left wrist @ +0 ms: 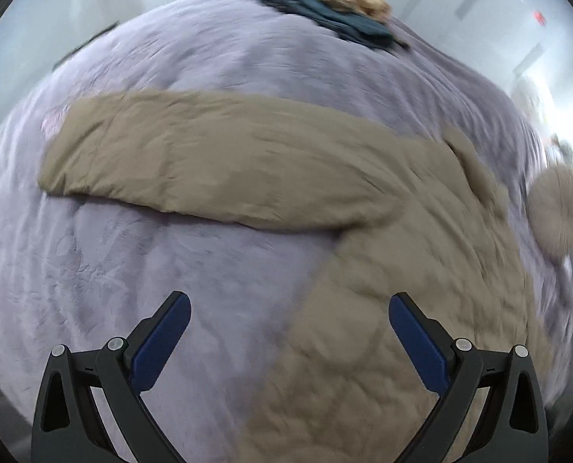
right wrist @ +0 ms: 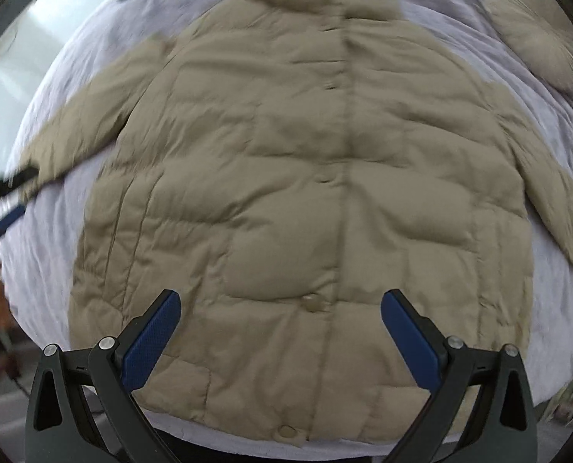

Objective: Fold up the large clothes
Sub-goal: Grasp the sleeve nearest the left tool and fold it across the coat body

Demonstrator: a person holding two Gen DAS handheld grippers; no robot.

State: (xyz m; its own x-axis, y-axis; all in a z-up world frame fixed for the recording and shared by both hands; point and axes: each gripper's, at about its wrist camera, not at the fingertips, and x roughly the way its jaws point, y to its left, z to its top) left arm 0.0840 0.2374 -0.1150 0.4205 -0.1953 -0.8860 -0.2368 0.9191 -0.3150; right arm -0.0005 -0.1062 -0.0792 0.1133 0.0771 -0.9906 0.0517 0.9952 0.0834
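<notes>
Left wrist view: my left tongs gape wide and empty above the lavender plush bed cover; the beige quilted puffer coat stretches one sleeve across mid-frame, ready for folding inward.

Right wrist view: my right tongs, equally wide and empty, hover over the coat's buttoned front, spread flat at centre frame.

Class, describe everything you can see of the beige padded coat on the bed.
The beige padded coat looks quilted and puffy, with a collar and a buttoned front. It lies flat, face up and unfolded, on the lilac blanket, both sleeves spread outward. Both grippers, left and right, hover open above it; nothing grips it.
</notes>
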